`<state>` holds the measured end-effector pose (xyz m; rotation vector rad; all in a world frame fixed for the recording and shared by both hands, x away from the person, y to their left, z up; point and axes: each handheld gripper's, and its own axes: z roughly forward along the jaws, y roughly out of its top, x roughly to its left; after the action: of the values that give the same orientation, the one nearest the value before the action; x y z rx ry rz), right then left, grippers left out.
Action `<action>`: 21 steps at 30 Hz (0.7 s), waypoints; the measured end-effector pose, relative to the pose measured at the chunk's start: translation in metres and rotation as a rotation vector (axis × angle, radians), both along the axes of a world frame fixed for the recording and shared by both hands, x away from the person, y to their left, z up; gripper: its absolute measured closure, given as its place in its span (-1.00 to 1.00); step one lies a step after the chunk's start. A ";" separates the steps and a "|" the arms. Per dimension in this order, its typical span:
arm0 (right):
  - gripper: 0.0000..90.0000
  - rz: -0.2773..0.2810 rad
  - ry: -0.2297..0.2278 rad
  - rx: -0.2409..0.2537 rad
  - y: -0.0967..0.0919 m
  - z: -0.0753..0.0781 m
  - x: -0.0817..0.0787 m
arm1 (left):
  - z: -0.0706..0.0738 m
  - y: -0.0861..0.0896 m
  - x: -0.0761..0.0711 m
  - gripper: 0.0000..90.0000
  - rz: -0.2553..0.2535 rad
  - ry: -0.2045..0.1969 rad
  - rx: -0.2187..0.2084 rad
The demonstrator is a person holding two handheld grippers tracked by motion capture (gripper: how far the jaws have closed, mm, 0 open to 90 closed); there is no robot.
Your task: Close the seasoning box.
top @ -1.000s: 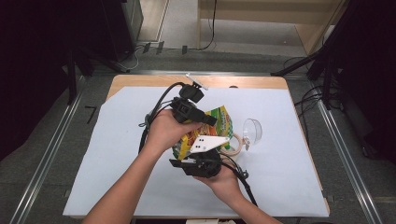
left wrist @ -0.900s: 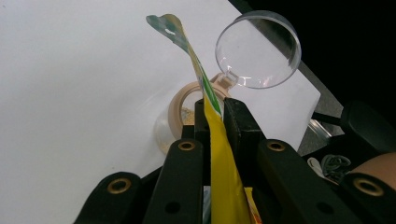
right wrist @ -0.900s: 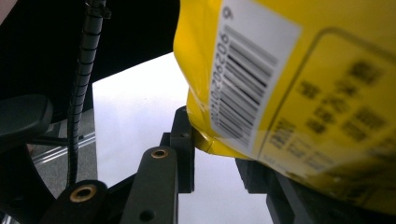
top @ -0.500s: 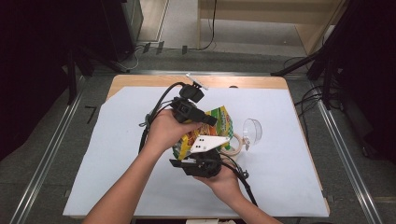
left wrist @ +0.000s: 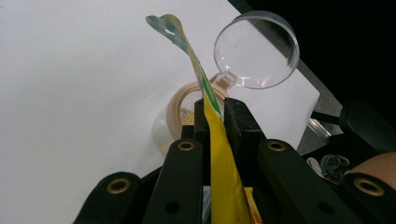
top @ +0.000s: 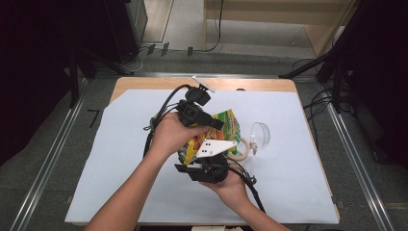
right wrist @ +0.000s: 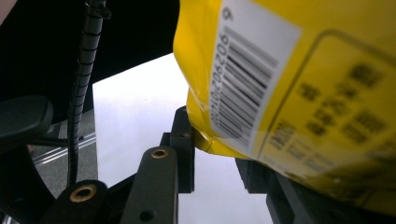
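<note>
A yellow snack bag point(top: 227, 124) is held in the air above the white sheet between both grippers. My left gripper point(top: 215, 123) comes in from the left, and its jaws are shut on the bag's flat sealed edge; in the left gripper view the thin yellow film point(left wrist: 220, 177) runs straight up between the pinched jaws of the left gripper point(left wrist: 215, 109). My right gripper point(top: 204, 156) sits below, nearer the person. In the right gripper view the bag's lower corner with a barcode point(right wrist: 289, 70) lies between the jaws of the right gripper point(right wrist: 219, 149), which press on it.
A clear round plastic scoop point(top: 260, 134) and a beige tape roll point(top: 242, 150) lie on the sheet just right of the bag, also seen as the scoop point(left wrist: 256, 49) and the roll point(left wrist: 183, 103). The white sheet point(top: 120, 144) covers the wooden table point(top: 144, 84). Cables trail from both grippers.
</note>
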<state>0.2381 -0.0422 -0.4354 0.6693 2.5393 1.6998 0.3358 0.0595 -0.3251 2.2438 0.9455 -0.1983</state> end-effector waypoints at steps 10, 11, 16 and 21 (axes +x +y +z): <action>0.61 0.000 0.005 0.003 -0.001 0.000 0.001 | 0.002 -0.003 -0.001 0.87 -0.003 -0.006 0.006; 0.61 -0.002 0.005 0.003 -0.001 0.000 0.001 | 0.002 -0.003 -0.001 0.87 -0.004 -0.007 0.005; 0.61 -0.003 0.001 0.007 -0.002 0.002 0.000 | 0.003 -0.003 0.000 0.87 -0.007 -0.008 0.001; 0.60 0.002 0.008 0.011 -0.002 0.003 0.001 | 0.002 -0.002 0.003 0.87 -0.002 0.008 0.001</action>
<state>0.2388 -0.0441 -0.4324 0.6767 2.5385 1.7163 0.3390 0.0576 -0.3232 2.2472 0.9476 -0.2081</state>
